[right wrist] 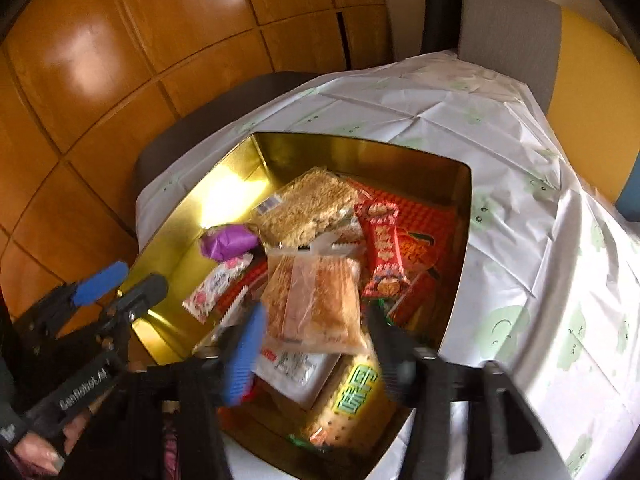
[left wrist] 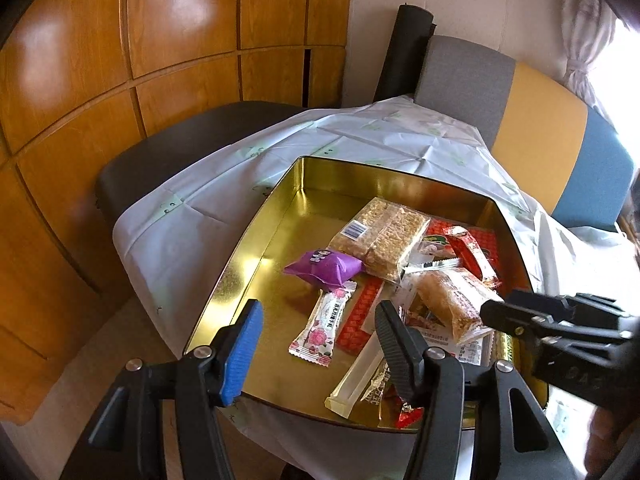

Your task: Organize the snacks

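Both grippers were closest to the lens. Left gripper (left wrist: 318,344) had its jaws spread wide and gripping nothing, hanging over the near edge of the gold tin (left wrist: 320,172). Right gripper (right wrist: 316,344) was spread too, its jaws on either side of a clear-wrapped orange pastry (right wrist: 316,300) but not pinching it as far as I could tell, that view was blurry.

Just past them the snacks sat piled inside the tin: a pink flowery candy bar (left wrist: 322,326), a purple packet (left wrist: 326,266), a red peanut bar (right wrist: 382,252), then a big rice-crisp block (left wrist: 380,236) toward the back. Tin's left half was bare metal. It sat on a white cloth (left wrist: 200,208) over the desk, wooden wall panels (left wrist: 120,60) beyond.

My guess: mid-sorting, about to pick. Next move looked like closing on that pastry without crushing it, then laying it in the bare half.
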The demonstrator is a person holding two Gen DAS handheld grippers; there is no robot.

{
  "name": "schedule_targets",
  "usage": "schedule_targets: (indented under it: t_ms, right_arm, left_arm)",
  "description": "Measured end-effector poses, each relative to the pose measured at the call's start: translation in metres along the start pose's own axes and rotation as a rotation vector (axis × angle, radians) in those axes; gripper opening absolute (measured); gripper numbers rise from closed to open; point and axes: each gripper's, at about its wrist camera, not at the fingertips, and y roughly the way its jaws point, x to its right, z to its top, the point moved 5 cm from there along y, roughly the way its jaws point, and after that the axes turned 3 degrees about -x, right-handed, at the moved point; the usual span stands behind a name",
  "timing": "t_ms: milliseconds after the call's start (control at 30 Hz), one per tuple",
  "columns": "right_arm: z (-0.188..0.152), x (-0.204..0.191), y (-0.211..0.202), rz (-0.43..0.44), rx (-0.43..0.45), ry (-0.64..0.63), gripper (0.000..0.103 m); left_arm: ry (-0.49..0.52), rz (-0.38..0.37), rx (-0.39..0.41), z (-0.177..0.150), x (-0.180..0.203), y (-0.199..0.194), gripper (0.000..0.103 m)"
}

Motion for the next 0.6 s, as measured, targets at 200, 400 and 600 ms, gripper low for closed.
schedule_targets:
  t_ms: [200,400,600]
  right_arm:
    - [-0.003,0.0,0.016,-0.017,-0.01,0.002,0.035]
    - [-0.007,-0.002,0.003,-0.025,0.006,0.007,0.036]
    - [-0.026,0.002,-0.03,-0.082,0.087,0.039,0.036]
  left_arm:
    - [0.004,-0.006,0.007,0.0,0.002,-0.003,0.059]
    - [0.013,-0.01,0.02,-0.001,0.007,-0.008,0.059]
    - [0.034,-0.034,0.039,-0.004,0.019,-0.018,0.059]
